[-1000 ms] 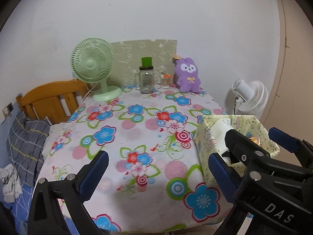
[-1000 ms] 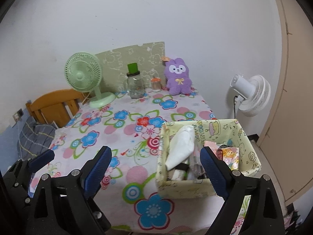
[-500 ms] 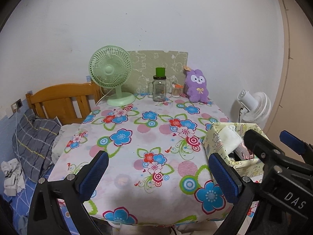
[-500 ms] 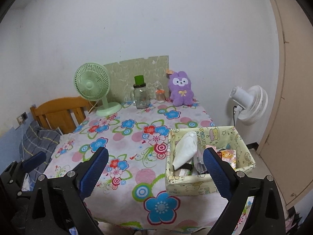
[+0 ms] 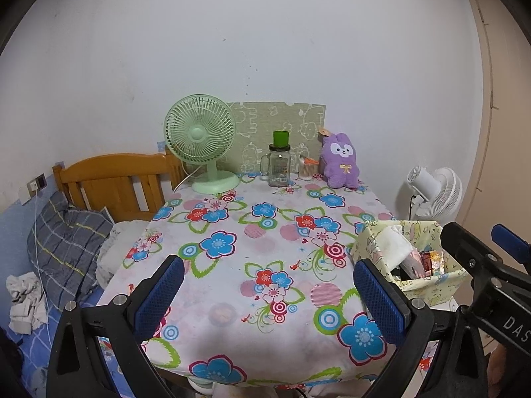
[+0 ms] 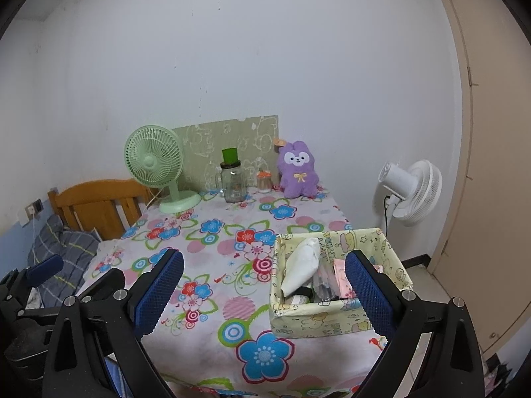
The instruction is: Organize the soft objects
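A purple plush rabbit (image 5: 340, 162) (image 6: 298, 170) sits upright at the far edge of the flowered table (image 5: 265, 245) (image 6: 212, 232), against the wall. A pale yellow fabric box (image 6: 332, 321) (image 5: 428, 288) stands at the near right corner, holding a white soft pouch (image 6: 300, 267) and small packets. My left gripper (image 5: 268, 295) hovers open over the table's near edge, nothing between its fingers. My right gripper (image 6: 264, 293) is open too, its right finger in front of the box; it touches nothing.
A green desk fan (image 5: 200, 136), a glass jar with a green lid (image 5: 280, 165) and a small jar stand at the back by a patterned board. A wooden headboard (image 5: 116, 182), grey plaid pillow (image 5: 66, 245) and bed lie left. A white floor fan (image 6: 413, 192) stands right.
Both grippers have drawn back and risen from the table, so more of the room shows. The box now sits clear between and beyond the right fingers; nothing was picked up.
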### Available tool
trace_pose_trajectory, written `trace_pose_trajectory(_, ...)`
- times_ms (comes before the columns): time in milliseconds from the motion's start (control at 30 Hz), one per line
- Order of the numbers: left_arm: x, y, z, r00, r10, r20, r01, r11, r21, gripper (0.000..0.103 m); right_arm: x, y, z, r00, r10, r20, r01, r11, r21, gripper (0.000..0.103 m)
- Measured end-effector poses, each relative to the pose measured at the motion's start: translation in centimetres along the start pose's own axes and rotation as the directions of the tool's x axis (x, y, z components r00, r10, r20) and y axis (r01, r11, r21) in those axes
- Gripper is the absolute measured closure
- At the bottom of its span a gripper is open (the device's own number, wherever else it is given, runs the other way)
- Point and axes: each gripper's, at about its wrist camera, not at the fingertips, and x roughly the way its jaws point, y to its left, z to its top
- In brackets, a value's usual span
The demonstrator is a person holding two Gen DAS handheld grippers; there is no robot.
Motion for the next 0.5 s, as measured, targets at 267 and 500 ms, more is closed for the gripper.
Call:
trace_pose_trajectory(267, 0.01, -0.04, 0.04, 1.0, -0.006, 0.003, 0.006, 1.0, -0.004, 0.0, -0.34, -0.32, -0.04, 1.0, -0.015, 0.006, 0.015, 1.0, 0.001, 0.004)
trace_pose_trajectory(500, 0.4, -0.37, 0.47, 1.0, -0.012, 0.008, 0.012, 1.0, 0.0, 0.0, 0.26, -0.87, 0.29, 1.0, -0.026, 0.001, 0.026, 1.0, 0.017, 0.004)
